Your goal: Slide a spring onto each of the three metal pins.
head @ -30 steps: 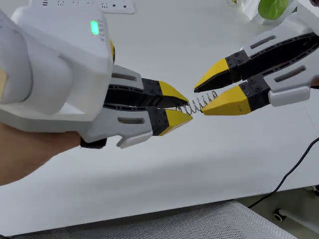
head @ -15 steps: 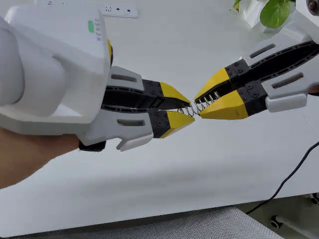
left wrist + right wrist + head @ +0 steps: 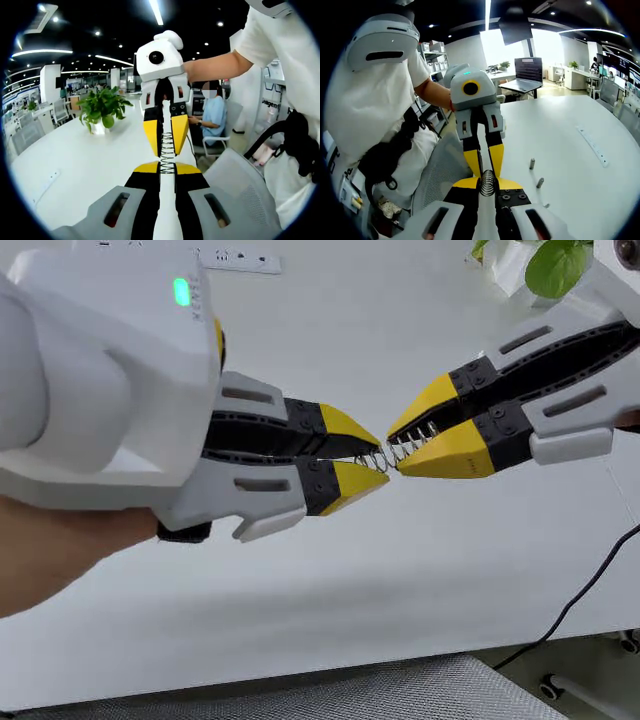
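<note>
A small steel spring (image 3: pixel 412 440) hangs in the air between the two grippers, above the white table (image 3: pixel 300 580). My right gripper (image 3: pixel 397 451) comes in from the right and is shut on the spring (image 3: pixel 488 181), which faces its camera end-on. My left gripper (image 3: pixel 380 461) comes in from the left, shut on a thin metal pin whose tip enters the spring's near end. The left gripper view looks along the spring (image 3: pixel 167 154) into the right gripper (image 3: pixel 166 151). Two more pins (image 3: pixel 532 163) (image 3: pixel 539 183) stand upright on the table.
A white power strip (image 3: pixel 235 258) lies at the table's far edge and a potted plant (image 3: pixel 555 265) stands at the far right. A black cable (image 3: pixel 590 580) hangs off the right side. A grey chair seat (image 3: pixel 400 690) lies below the near edge.
The right gripper has moved left toward the left gripper, so the yellow tips nearly meet and less of the spring shows between them. Little has changed in the last half second.
</note>
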`<action>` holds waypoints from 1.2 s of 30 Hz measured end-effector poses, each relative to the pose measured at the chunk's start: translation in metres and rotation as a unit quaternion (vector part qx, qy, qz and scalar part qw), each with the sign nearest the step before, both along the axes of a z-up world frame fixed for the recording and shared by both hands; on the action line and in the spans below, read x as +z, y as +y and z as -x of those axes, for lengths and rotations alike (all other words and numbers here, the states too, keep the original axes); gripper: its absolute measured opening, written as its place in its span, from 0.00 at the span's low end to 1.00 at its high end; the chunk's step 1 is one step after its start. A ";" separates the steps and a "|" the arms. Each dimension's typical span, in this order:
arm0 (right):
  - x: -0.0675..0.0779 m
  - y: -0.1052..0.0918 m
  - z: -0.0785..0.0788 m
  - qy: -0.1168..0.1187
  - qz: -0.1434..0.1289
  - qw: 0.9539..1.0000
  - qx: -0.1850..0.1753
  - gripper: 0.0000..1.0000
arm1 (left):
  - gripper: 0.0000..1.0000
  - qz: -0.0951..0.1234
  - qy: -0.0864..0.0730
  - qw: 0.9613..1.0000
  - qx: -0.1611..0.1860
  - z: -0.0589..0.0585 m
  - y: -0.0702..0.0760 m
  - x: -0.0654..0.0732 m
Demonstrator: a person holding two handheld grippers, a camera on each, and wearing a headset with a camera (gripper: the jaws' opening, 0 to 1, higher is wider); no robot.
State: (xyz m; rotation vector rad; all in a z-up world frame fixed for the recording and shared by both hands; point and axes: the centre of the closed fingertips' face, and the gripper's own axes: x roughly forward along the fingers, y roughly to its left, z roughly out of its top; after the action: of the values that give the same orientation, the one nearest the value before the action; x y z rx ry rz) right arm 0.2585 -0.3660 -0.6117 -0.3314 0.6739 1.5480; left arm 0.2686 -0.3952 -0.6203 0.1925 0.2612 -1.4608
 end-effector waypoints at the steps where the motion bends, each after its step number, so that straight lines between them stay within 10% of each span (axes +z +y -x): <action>1: 0.000 0.000 0.000 -0.001 0.000 1.000 0.000 0.08 | 0.06 0.000 0.000 1.000 0.000 0.000 0.000 0.000; 19: -0.002 0.003 0.001 -0.014 0.011 1.000 0.005 0.06 | 0.06 0.000 0.001 1.000 0.000 0.008 0.023 0.002; 36: -0.007 0.009 0.005 -0.061 0.078 0.995 0.032 0.06 | 0.07 -0.021 -0.003 1.000 -0.002 0.008 0.027 -0.003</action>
State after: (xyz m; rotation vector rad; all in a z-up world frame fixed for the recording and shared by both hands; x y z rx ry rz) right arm 0.2530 -0.3570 -0.6189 -0.5653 0.6965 1.5262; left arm 0.2603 -0.3686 -0.6236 0.2310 0.2864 -1.4593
